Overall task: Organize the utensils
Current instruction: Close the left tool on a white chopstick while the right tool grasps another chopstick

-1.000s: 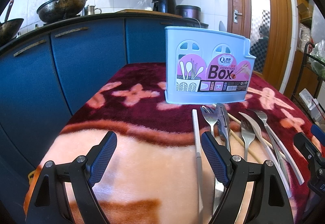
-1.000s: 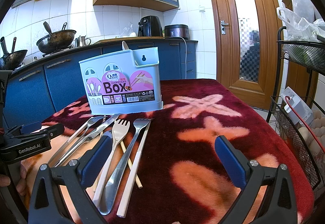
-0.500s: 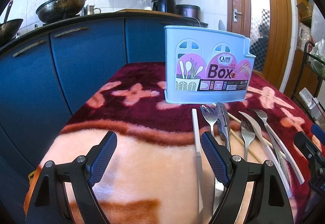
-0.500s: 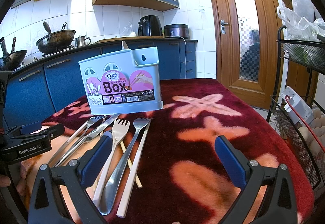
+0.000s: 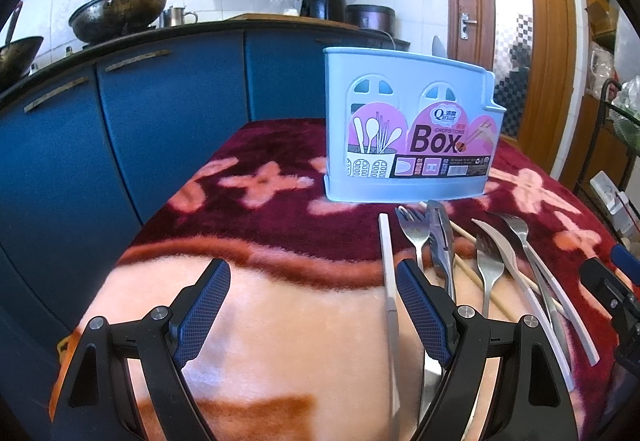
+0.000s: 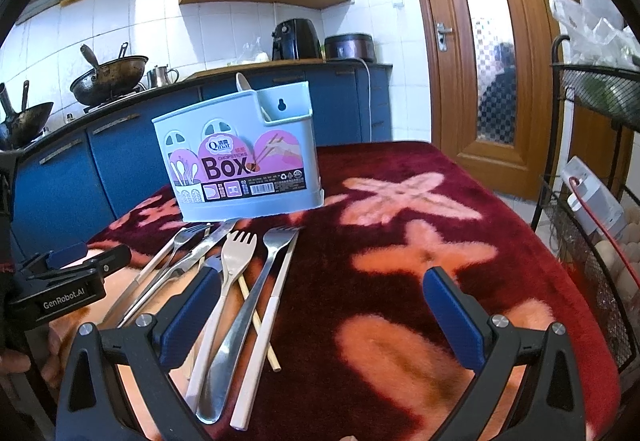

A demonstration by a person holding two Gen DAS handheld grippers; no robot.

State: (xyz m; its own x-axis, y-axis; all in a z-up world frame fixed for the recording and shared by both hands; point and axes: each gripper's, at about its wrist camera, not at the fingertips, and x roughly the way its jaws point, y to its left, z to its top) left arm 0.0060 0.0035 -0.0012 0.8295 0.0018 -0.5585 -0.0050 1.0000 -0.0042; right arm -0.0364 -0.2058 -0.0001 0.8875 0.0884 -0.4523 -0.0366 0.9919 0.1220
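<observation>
A light blue utensil box (image 5: 408,129) with a pink "Box" label stands upright on the flowered blanket; it also shows in the right wrist view (image 6: 244,157), with a white spoon handle (image 6: 243,80) sticking out of it. Several forks, a knife and chopsticks lie in a loose row in front of it (image 5: 460,257) (image 6: 236,277). My left gripper (image 5: 312,305) is open and empty, just left of the row. My right gripper (image 6: 320,309) is open and empty, its left finger (image 6: 192,313) over the fork handles.
The red and pink blanket (image 6: 400,241) covers the table. Blue cabinets (image 5: 120,145) with woks on the counter stand behind and left. A wire rack (image 6: 592,233) with a white device stands at the right edge. A wooden door (image 6: 480,53) is beyond.
</observation>
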